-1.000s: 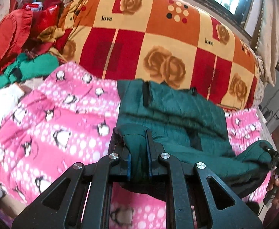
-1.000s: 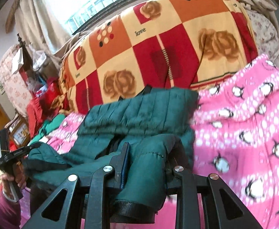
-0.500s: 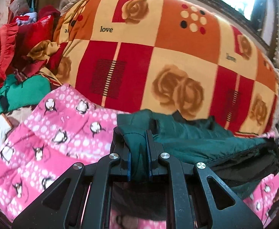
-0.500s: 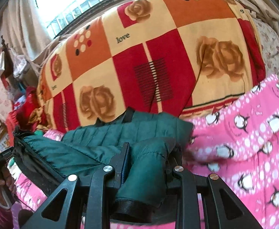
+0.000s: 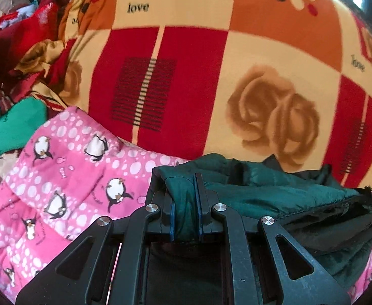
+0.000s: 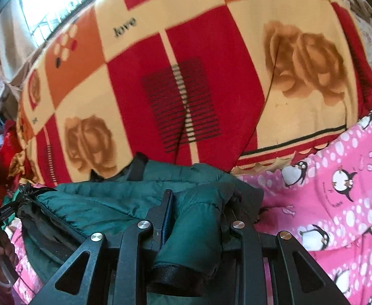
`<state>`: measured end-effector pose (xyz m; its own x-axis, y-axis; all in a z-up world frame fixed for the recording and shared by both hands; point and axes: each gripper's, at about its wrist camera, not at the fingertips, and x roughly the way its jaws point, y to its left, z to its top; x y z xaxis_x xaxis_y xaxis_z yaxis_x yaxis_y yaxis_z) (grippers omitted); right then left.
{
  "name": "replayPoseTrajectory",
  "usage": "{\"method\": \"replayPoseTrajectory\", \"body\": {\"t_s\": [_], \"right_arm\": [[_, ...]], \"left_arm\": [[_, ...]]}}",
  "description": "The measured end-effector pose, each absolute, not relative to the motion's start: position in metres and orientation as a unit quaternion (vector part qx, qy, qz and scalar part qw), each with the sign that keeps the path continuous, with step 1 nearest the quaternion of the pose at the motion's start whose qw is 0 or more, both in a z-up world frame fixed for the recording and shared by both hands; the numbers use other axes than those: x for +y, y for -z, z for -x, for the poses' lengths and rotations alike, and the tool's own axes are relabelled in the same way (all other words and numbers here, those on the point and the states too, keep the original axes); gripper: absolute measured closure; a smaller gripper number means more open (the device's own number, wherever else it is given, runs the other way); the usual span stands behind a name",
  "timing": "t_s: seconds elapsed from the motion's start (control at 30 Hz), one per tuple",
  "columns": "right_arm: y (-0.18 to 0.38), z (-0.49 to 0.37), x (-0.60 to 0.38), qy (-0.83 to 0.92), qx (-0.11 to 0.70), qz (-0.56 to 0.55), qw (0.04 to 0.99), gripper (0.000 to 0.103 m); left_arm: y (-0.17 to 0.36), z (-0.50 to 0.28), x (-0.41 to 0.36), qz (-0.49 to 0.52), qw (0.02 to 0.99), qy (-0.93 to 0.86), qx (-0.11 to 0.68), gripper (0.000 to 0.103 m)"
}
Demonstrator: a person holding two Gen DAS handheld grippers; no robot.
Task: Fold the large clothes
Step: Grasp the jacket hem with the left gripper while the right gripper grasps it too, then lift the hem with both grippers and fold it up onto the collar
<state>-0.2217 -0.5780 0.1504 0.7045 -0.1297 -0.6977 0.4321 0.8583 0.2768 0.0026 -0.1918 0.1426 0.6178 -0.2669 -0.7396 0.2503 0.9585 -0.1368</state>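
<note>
- The left gripper (image 5: 185,198) is clamped on a thin fold of the green jacket (image 5: 274,195); a pinch that shallow could slide off the slippery cloth under a sharp pull.
- The right gripper (image 6: 198,208) is clamped on a thicker bunch of the same jacket, cuff (image 6: 170,277) hanging below; the bulk could squeeze out.
- The jacket hangs stretched between both grippers above the pink penguin blanket (image 5: 66,178), close to that blanket's far edge, where the checked quilt (image 5: 211,81) begins.
- Uneven lowering could leave the fold crooked or drag the blanket into wrinkles.
</note>
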Motion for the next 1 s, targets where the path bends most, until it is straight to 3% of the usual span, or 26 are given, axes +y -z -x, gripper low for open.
{"method": "replayPoseTrajectory", "body": {"t_s": [0.17, 0.33, 0.43, 0.53, 0.57, 0.6, 0.63, 0.83, 1.0], "right_arm": [[-0.118, 0.199, -0.592, 0.175, 0.363, -0.247, 0.882, 0.078], [-0.096, 0.191, -0.595, 0.179, 0.362, -0.267, 0.875, 0.070], [-0.098, 0.197, -0.596, 0.167, 0.352, -0.273, 0.879, 0.066], [-0.107, 0.207, -0.603, 0.147, 0.340, -0.298, 0.880, 0.053], [-0.112, 0.211, -0.604, 0.137, 0.333, -0.305, 0.882, 0.048], [-0.116, 0.214, -0.604, 0.128, 0.327, -0.310, 0.884, 0.031], [-0.123, 0.219, -0.603, 0.120, 0.319, -0.312, 0.887, 0.015], [-0.157, 0.237, -0.585, 0.122, 0.297, -0.278, 0.906, 0.013], [-0.160, 0.209, -0.546, 0.105, 0.336, -0.195, 0.915, 0.013]], "left_arm": [[-0.116, -0.019, -0.208, -0.007, 0.896, 0.127, 0.426, 0.090], [-0.106, -0.025, -0.212, -0.005, 0.893, 0.136, 0.429, 0.088], [-0.109, -0.029, -0.198, 0.038, 0.883, 0.172, 0.435, 0.081], [-0.117, -0.033, -0.177, 0.106, 0.865, 0.218, 0.440, 0.058], [-0.120, -0.032, -0.172, 0.122, 0.861, 0.226, 0.439, 0.043], [-0.126, -0.029, -0.167, 0.135, 0.862, 0.231, 0.432, 0.027], [-0.131, -0.025, -0.162, 0.138, 0.867, 0.228, 0.421, 0.022], [-0.148, -0.008, -0.162, 0.124, 0.877, 0.225, 0.406, 0.020], [-0.138, -0.007, -0.184, 0.080, 0.879, 0.217, 0.416, 0.020]]}}
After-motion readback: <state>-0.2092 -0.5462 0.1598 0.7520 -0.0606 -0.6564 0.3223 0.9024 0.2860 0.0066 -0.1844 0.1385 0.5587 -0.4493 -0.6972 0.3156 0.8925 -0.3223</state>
